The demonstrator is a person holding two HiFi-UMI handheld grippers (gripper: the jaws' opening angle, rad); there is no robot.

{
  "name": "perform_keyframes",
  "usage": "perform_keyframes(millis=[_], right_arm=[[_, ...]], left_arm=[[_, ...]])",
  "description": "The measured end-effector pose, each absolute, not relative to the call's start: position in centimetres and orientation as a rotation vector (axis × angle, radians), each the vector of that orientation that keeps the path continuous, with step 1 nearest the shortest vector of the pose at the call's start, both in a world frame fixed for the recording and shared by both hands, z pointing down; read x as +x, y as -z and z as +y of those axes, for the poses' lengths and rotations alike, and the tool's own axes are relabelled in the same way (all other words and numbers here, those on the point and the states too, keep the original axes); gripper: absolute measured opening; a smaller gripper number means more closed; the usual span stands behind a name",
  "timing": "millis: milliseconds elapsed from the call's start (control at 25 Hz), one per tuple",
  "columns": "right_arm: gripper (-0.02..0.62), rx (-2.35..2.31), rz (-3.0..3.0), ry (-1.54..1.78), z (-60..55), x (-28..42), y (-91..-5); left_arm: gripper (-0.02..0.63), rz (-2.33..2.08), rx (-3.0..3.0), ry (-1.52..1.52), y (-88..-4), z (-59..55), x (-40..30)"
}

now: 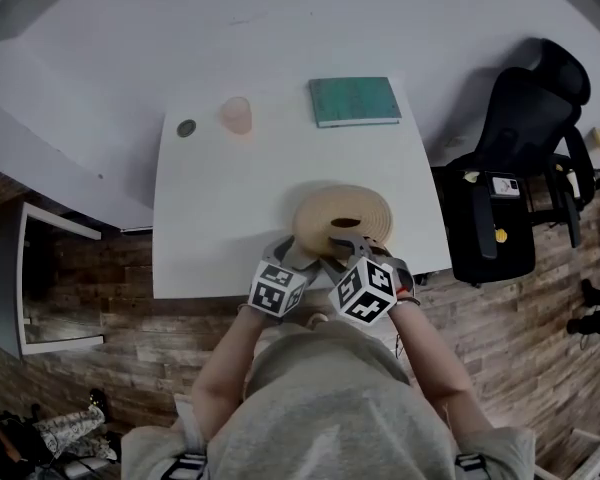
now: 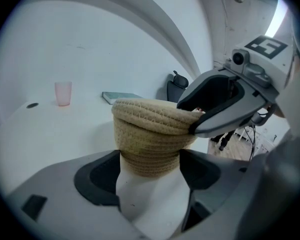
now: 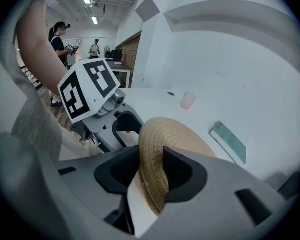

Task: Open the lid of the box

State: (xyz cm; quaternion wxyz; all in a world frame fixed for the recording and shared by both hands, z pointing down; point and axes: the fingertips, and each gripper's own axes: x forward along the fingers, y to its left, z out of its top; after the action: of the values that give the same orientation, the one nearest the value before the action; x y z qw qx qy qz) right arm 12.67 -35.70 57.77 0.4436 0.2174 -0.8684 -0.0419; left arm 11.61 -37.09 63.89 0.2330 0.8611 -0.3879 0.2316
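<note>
A round woven straw box with its lid on stands near the front edge of the white table. My left gripper is open, and the box's body stands between its wide jaws, under the overhanging lid. In the right gripper view, my right gripper is shut on the lid's rim, which fills the gap between both pads. In the head view both grippers, left and right, sit side by side at the near side of the box.
At the far side of the table are a pink cup, a green book and a small dark disc. A black office chair stands to the right of the table. People stand far off in the room.
</note>
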Motion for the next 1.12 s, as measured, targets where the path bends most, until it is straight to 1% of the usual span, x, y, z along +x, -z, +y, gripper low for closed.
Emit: perform_keyframes(millis=[400,1120], right_arm=[[0.118,0.520,-2.138,0.218,-35.4,12.6,-57.7],[0.092,0.724,-2.320,0.155,-37.2,13.7,-52.2]], left_arm=[[0.339,-1.051,2.352,-0.625,-63.9,-37.0,11.8],[0.339,-1.052,2.344,-0.637,-63.9,-36.8,11.8]])
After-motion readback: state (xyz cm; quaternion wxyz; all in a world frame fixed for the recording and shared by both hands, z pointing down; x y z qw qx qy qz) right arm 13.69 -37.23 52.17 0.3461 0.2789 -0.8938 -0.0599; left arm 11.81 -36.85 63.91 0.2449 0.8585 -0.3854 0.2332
